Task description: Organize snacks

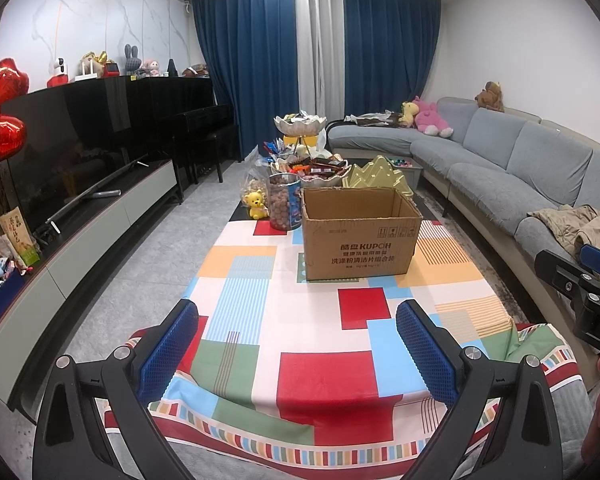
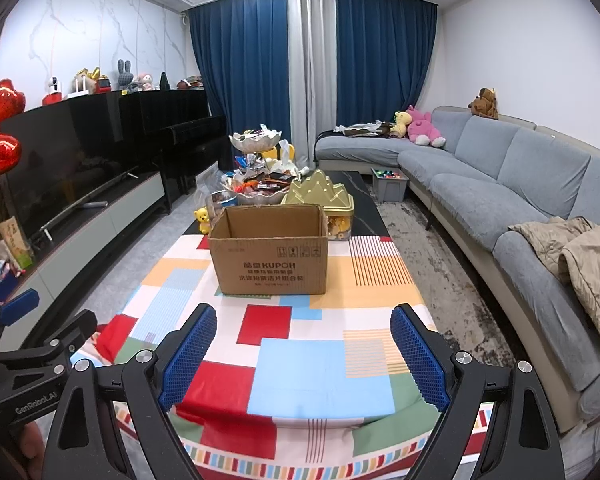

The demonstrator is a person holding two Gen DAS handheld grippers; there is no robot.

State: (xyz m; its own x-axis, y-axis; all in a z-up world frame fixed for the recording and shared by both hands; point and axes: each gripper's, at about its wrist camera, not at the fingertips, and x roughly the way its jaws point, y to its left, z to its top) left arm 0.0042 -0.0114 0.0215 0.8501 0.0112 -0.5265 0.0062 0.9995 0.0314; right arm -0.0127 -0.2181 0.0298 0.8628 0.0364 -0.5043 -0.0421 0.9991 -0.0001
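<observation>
A: Left gripper w/ blue ribbed pads sits nearest in the left wrist view, jaws spread wide, nothing between them, over the near edge of the surface w/ multicolour patchwork cloth.

B: And the snacks?

A: Far end of the surface: white scalloped bowl of wrapped snacks, a 2nd tier bowl above it, clear jar of brown round snacks just beside the open brown cardboard box w/ "KUPOH" print. Box stands upright mid-surface; from here I can't see inside it. Small yellow bear figure left of the jar. Gold ridged tin behind the box.

B: Other gripper visible?

A: Yes, at the right edge, partly cut off.

B: Right wrist view?

A: Right gripper also released, jaws wide apart, empty, above the same cloth. Box ahead, well apart from the fingertips. Snack bowl and gold tin behind it. Grey sectional sofa on the right, black TV on the left.
</observation>
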